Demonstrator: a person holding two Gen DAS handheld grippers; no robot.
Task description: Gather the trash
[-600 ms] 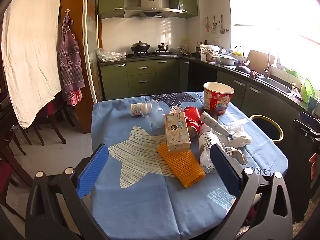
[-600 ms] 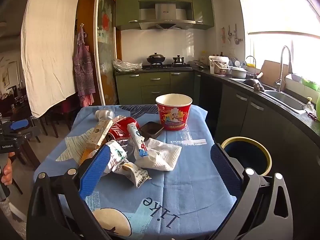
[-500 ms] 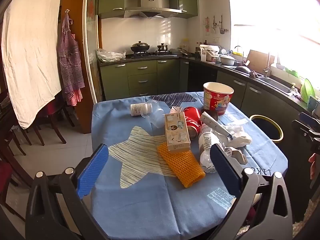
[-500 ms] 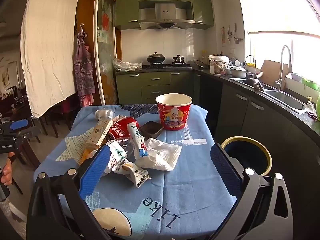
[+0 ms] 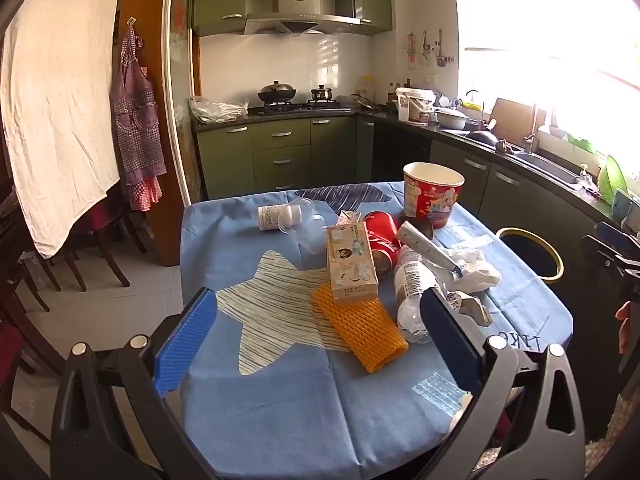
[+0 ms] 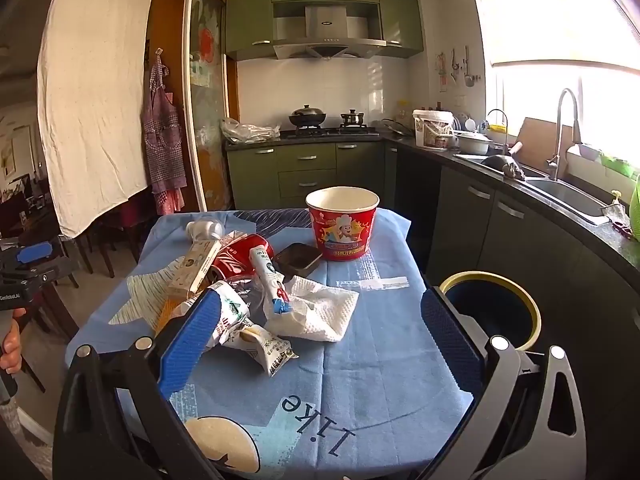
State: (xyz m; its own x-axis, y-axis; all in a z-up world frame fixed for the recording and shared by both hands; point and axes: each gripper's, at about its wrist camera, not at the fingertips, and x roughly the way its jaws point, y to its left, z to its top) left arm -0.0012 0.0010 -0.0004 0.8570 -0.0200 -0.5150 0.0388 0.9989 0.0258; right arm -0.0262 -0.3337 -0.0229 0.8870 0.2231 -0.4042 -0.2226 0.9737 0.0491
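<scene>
overhead, both grippers hang above a table (image 5: 280,408) draped in a blue cloth. the left gripper (image 5: 318,338) has its jaws spread wide with nothing between them, and the right gripper (image 6: 320,338) stands just as wide and empty. the trash lies in a loose heap around the table's middle. in the left wrist view an orange foam net (image 5: 360,326) lies just ahead of the jaws at about 1 o'clock, touching a beige carton (image 5: 350,260) beyond it. a crushed clear bottle (image 5: 410,292) lies at the carton's 3 o'clock, and a red can (image 5: 382,232) sits behind them at 12 o'clock. a small white bottle (image 5: 278,216) lies apart, toward 11 o'clock. in the right wrist view a crumpled white napkin (image 6: 320,312) lies ahead at 12 o'clock, with a tube (image 6: 269,276) resting on its left edge and a wrapper (image 6: 264,344) nearer, at 10 o'clock. a red paper bucket (image 6: 342,228) stands upright at the far end. a yellow-rimmed bin (image 6: 494,310) stands on the floor just beside the table, at 2 o'clock.
</scene>
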